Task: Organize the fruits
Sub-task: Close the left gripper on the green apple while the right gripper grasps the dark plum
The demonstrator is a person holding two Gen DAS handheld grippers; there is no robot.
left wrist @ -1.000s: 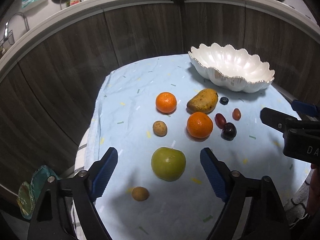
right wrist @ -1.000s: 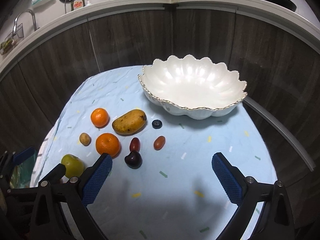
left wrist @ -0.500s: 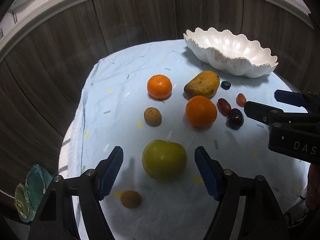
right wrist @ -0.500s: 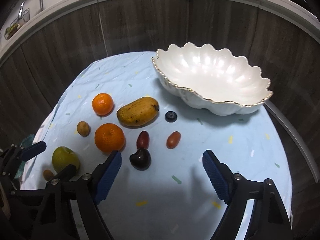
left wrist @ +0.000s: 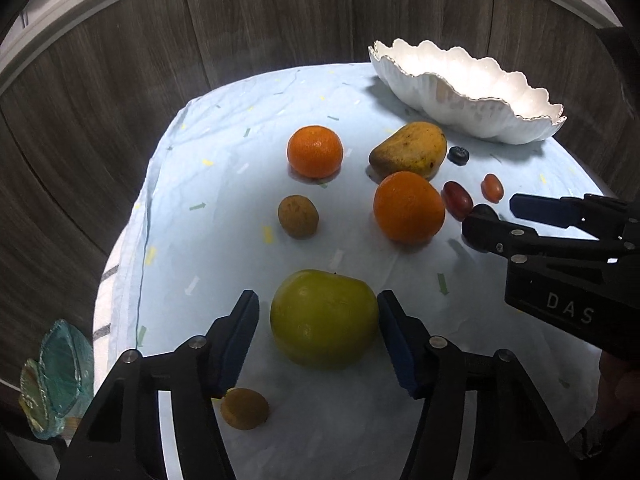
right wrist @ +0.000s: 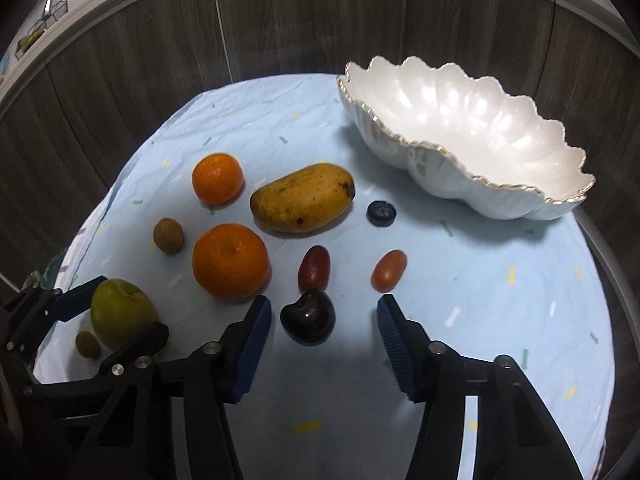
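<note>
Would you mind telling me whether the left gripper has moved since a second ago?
Yes: the left gripper has advanced toward the green apple, now between its open fingers.

bowl (right wrist: 460, 136) glossy pearly white glaze, gilt rim | cloth (right wrist: 460, 320) matt pale-blue, creased | panels (right wrist: 300, 32) matt dark woodgrain, 12 o'clock | tongs pads (right wrist: 250, 350) ribbed blue, matt black arms, metal rivets | apple (left wrist: 324, 318) smooth, slight sheen | oranges (right wrist: 230, 260) dimpled | dark plum (right wrist: 307, 317) glossy
</note>
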